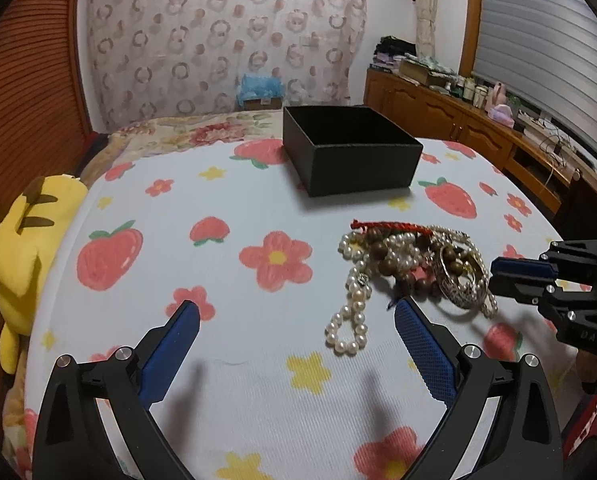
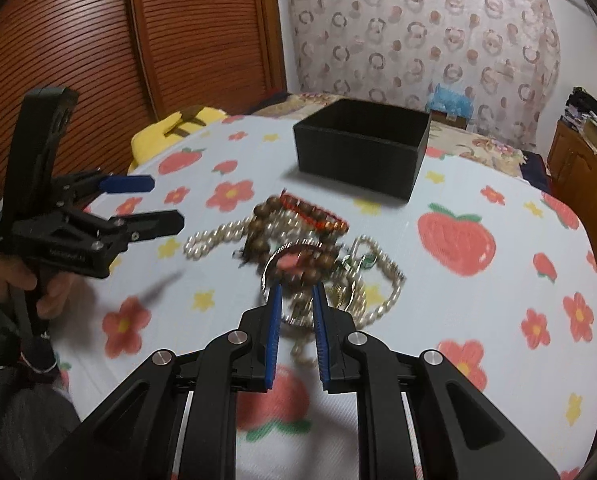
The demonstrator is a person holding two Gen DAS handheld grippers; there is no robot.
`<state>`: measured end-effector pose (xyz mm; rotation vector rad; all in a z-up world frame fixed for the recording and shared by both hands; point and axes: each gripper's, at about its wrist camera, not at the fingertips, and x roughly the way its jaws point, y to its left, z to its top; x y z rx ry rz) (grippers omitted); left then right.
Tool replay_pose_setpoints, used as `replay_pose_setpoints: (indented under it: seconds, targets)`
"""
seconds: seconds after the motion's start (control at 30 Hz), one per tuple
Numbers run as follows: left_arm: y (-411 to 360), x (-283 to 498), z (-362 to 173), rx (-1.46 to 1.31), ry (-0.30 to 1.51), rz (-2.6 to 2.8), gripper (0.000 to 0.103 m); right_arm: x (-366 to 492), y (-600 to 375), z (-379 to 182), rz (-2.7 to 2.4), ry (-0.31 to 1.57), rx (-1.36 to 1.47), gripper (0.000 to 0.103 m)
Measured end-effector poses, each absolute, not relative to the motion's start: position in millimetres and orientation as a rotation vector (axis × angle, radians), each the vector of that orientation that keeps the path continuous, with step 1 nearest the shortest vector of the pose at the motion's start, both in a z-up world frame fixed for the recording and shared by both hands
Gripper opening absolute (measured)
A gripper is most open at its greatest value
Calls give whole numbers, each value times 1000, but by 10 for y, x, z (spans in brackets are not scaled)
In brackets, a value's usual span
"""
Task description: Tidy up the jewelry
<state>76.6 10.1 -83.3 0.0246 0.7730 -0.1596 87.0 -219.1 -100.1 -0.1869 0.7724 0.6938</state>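
Observation:
A tangled pile of jewelry (image 1: 418, 268) lies on the flowered cloth: a pearl strand (image 1: 352, 312), brown wooden beads, a red cord and a silver bangle (image 1: 460, 288). An open, empty black box (image 1: 350, 148) stands behind it. My left gripper (image 1: 296, 316) is open wide, low over the cloth, just left of the pile. My right gripper (image 2: 296, 294) is narrowly open, its fingertips at the near edge of the pile (image 2: 298, 248) around the silver bangle (image 2: 274, 268). The black box shows beyond (image 2: 362, 148). The right gripper also shows in the left wrist view (image 1: 494, 274).
A yellow plush toy (image 1: 26, 240) lies at the cloth's left edge. A wooden cabinet (image 1: 458, 120) with clutter runs along the right wall. The left gripper and the hand holding it (image 2: 98, 216) show left of the pile in the right wrist view.

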Motion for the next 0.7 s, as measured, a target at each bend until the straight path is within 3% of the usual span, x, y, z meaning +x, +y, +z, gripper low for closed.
replay_pose_setpoints:
  seconds: [0.13,0.2,0.6,0.63,0.67,0.7]
  targets:
    - [74,754,-873,27,780,-168,94,845,-2142,-1018,713,784,-199,18]
    - [65,746,-884,27,782,-170,95,842,-2101,-1013,725,781,-210,25]
    - [40,718,-920,26,791,-186,94,931,-1916,-1077,728,806,-309,25]
    - [38,717,-926,25,793,-187,94,935,-1912,-1086,728,807,-315,24]
    - [33,717,-931,24,794,-188,95,937,-1914,-1090,737,812,-314,13]
    - [33,716,-934,24,794,-189,94,935,-1918,-1084,746,814,-310,10]
